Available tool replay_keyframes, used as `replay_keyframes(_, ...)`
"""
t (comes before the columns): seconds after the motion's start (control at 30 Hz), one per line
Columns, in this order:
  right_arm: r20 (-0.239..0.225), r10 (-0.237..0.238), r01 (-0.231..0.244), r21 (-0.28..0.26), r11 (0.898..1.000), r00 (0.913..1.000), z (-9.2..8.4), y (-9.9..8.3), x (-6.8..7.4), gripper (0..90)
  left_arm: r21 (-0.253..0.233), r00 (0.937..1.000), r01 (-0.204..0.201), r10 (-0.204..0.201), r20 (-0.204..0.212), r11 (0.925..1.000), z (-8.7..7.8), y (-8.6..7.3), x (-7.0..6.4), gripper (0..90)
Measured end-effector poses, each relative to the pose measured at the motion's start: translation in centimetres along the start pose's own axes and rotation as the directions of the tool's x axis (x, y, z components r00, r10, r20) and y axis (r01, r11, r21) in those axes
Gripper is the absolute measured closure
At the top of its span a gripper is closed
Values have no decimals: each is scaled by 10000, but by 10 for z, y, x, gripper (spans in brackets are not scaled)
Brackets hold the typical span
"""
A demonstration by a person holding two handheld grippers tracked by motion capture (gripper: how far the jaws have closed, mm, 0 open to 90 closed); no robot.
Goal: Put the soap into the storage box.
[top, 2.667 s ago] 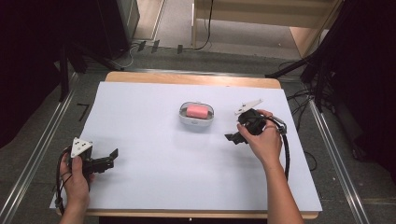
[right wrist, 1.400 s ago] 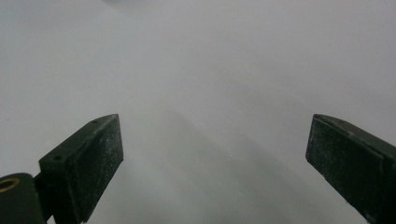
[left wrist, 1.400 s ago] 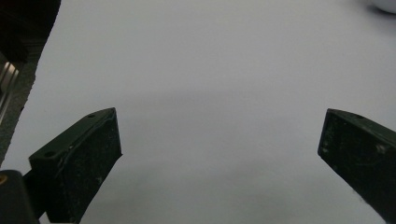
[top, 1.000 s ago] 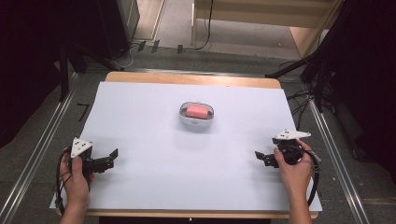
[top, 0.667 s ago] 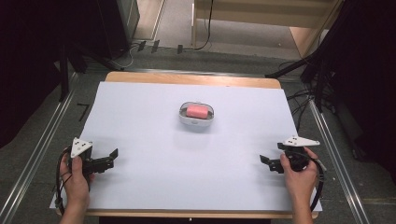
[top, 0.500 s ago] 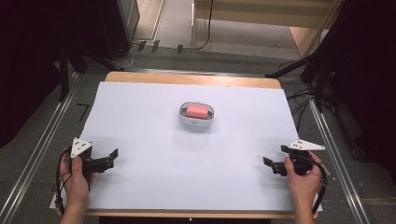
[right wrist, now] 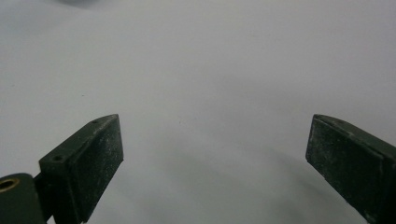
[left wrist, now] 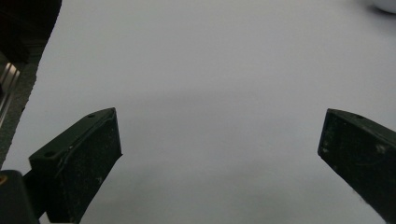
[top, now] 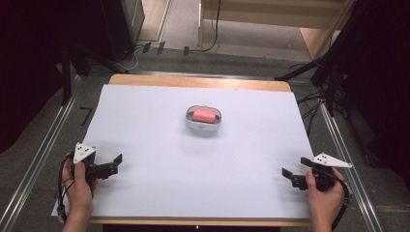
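White sheeting covered the table (top: 159, 193), and from above a small dish (top: 203, 124) holding a pink block (top: 204, 115) sat toward the far middle, its long side running left to right. It lay well apart from the left gripper (top: 114, 164) and right gripper (top: 289, 177), each resting near its own front corner, about equally far off, so neither hand looked clearly nearer. Along the left gripper (left wrist: 219, 154), the jaws stood wide, gripping nothing. Along the right gripper (right wrist: 215, 149), they were likewise spread over bare sheet.

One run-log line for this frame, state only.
left gripper: open, empty | right gripper: open, empty | pink block: in dish, mid-table
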State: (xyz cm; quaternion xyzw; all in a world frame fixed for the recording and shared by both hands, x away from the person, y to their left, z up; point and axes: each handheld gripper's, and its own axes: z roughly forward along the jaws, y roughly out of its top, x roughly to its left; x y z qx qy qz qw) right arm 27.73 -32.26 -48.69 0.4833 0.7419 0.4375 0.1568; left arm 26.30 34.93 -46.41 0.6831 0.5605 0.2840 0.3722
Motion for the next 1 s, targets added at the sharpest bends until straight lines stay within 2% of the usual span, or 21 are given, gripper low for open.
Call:
replay_keyframes(0.27, 177, 234, -227, -407, 9989, 9996, -15, -11, -5, 44, -8, 10000, -10, 10, 4, 10000, 0, 0, 0, 0)
replay_keyframes(0.5, 405, 452, -407, -1057, 9936, 9982, -25, -18, -5, 45, 6, 10000, 9, -9, 5, 10000, 0, 0, 0, 0)
replay_keyframes(0.6, 1045, 975, -778, -1786, 9808, 9897, -30, -21, -5, 0, 6, 10000, 1, -1, 6, 10000, 0, 0, 0, 0)
replay_keyframes(0.63, 1045, 975, -778, -1786, 9808, 9897, -30, -21, -5, 0, 6, 10000, 1, -1, 6, 10000, 0, 0, 0, 0)
replay_keyframes(0.67, 902, 1412, -1193, -2134, 9696, 9859, -33, -24, -9, 0, -2, 10000, 2, -2, 4, 10000, 0, 0, 0, 0)
replay_keyframes(0.8, 601, 1509, -1292, -2723, 9535, 9867, -38, -28, -12, 0, 0, 10000, -27, 27, -13, 10000, 0, 0, 0, 0)
replay_keyframes(0.87, 620, 1506, -1285, -2725, 9536, 9866, -38, -28, -12, 0, 27, 10000, -26, 26, -23, 10000, 0, 0, 0, 0)
replay_keyframes(1.0, 745, 1372, -1150, -2467, 9622, 9877, -36, -26, -10, 0, 25, 10000, -10, 10, -34, 10000, 0, 0, 0, 0)
